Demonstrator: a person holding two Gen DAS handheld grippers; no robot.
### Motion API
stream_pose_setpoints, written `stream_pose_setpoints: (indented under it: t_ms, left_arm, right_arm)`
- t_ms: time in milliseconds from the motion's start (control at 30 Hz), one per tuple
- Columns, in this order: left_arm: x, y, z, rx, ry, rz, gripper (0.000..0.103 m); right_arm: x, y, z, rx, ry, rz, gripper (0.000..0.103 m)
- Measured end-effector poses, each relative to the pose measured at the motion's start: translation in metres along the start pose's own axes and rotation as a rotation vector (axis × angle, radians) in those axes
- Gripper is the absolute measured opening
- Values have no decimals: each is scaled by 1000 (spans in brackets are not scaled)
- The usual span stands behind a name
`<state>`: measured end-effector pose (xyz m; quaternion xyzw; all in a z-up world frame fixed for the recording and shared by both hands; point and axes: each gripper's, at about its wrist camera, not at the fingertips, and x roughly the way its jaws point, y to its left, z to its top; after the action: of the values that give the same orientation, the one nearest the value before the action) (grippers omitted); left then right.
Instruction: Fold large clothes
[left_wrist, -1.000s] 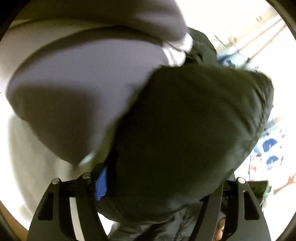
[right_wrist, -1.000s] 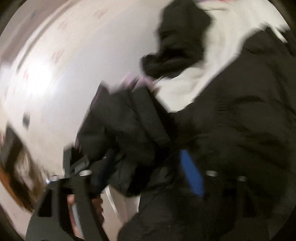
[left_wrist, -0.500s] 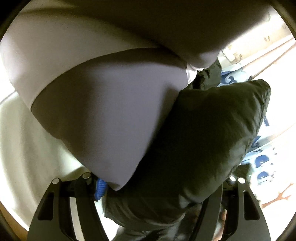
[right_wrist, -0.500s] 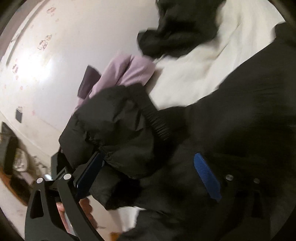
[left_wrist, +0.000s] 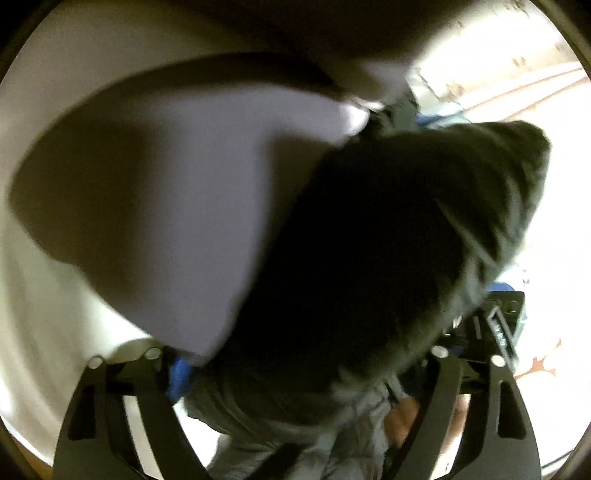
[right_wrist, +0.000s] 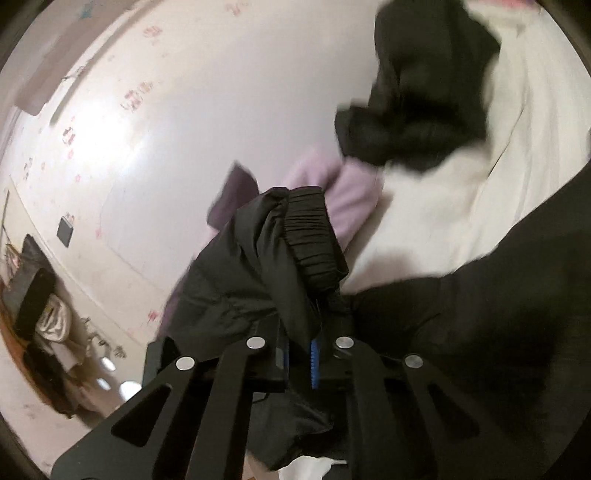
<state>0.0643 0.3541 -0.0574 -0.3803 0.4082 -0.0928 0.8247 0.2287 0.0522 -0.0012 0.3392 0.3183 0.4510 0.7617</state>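
Between our right gripper (right_wrist: 295, 354) fingers, jaws nearly together, we pinch the black puffer jacket (right_wrist: 266, 266) by its sleeve w/ the ribbed cuff (right_wrist: 314, 240) sticking up just past the tips. Our left gripper (left_wrist: 306, 365) jaws stand wide apart; jacket bulk fills the gap btwn them, lilac garment (left_wrist: 177, 206) alongside, white bedsheet (right_wrist: 461, 206) beyond.

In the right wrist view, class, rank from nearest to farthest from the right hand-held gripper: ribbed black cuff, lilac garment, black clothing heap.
1. Ribbed black cuff, just ahead of the right hand-held gripper.
2. Lilac garment, behind it.
3. Black clothing heap, upper right.
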Motion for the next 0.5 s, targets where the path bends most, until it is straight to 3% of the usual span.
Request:
stream_pose_setpoints:
  t_ms: [200, 333, 500]
  left_arm:
    - [6, -43, -19, 141, 17, -46, 90]
    - [14, -50, -29, 143, 39, -52, 90]
    - [31, -71, -32, 155, 68, -41, 90]
  right_arm:
    - [-132, 15, 22, -30, -213, -241, 7]
    - [-223, 4, 33, 25, -379, -370, 7]
    - [-305, 8, 32, 22, -507, -475, 7]
